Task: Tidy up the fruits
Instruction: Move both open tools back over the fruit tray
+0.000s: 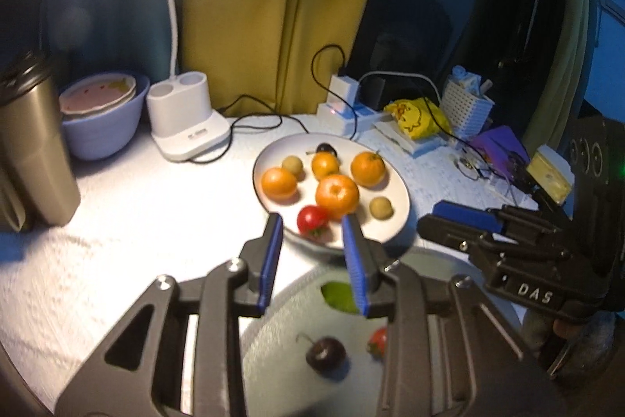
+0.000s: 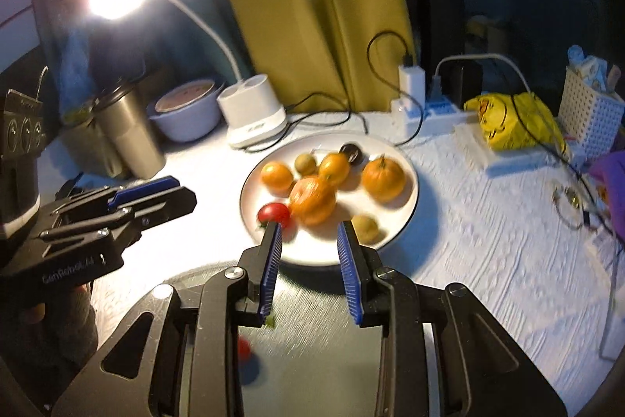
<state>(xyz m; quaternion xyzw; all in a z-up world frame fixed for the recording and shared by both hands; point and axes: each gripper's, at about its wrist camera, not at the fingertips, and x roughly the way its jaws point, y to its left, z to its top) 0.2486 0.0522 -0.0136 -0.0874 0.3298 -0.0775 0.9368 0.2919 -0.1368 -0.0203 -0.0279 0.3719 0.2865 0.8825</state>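
A white plate (image 1: 390,233) holds several oranges (image 1: 336,195), small brown-green fruits (image 1: 380,208), a red cherry tomato (image 1: 310,219) and a dark cherry (image 1: 325,148). Nearer me, a grey plate (image 1: 281,331) carries a dark cherry (image 1: 326,354), a red tomato (image 1: 379,340) and a green piece (image 1: 340,296). My left gripper (image 1: 312,221) hovers over the grey plate and points at the white plate's near edge, jaws narrowly apart and empty. In the right wrist view, my right gripper (image 2: 309,227) hangs alongside over the white plate (image 2: 312,253), jaws likewise apart with nothing between them.
A white desk lamp (image 1: 183,120) stands at the back beside a lilac bowl (image 1: 101,127) and a steel tumbler (image 1: 35,151). At the back right are a power strip (image 1: 343,112), cables, a yellow bag (image 1: 418,116) and a white basket (image 1: 466,108). A hand holds each gripper.
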